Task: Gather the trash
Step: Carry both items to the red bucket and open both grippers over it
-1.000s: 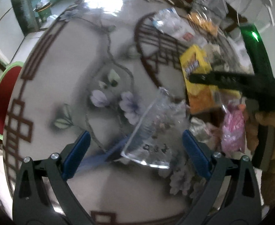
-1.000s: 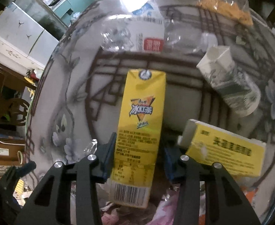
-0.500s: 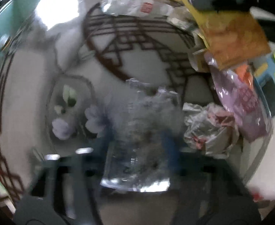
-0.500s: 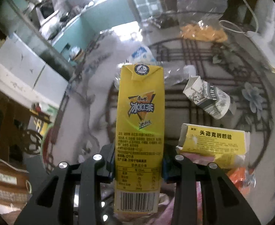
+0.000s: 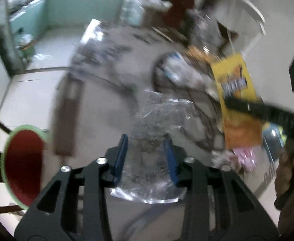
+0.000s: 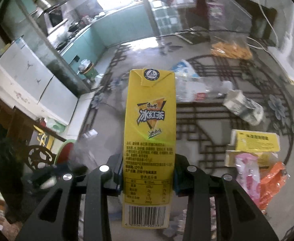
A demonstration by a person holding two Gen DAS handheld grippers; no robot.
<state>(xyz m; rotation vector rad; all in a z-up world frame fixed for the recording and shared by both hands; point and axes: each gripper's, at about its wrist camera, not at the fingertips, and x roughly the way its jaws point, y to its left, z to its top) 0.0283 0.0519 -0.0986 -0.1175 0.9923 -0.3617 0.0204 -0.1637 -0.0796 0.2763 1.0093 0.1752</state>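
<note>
My left gripper (image 5: 146, 152) holds a crumpled clear plastic cup (image 5: 157, 120) between its blue pads, which are closing on it, and the cup hangs above the patterned table (image 5: 98, 110). In the right wrist view a tall yellow iced-tea carton (image 6: 150, 110) stands upright in my right gripper (image 6: 148, 170), which is shut on its lower half. From the left wrist view the same carton (image 5: 235, 92) shows at the right, pinched by the right gripper's black fingers (image 5: 257, 110), well above the table. The clear cup (image 6: 82, 152) appears blurred at the lower left of the right wrist view.
A red bin with a green rim (image 5: 22, 164) stands left of the table. On the table (image 6: 197, 140) lie a squashed paper cup (image 6: 243, 108), a yellow box (image 6: 255, 140), pink (image 6: 247, 176) and orange (image 6: 273, 180) wrappers, a snack bag (image 6: 230, 48) and a flattened bottle (image 6: 187, 84).
The left gripper has shut on the clear cup and lifted it off the table. The right gripper has risen with the yellow carton, and the table now lies farther below.
</note>
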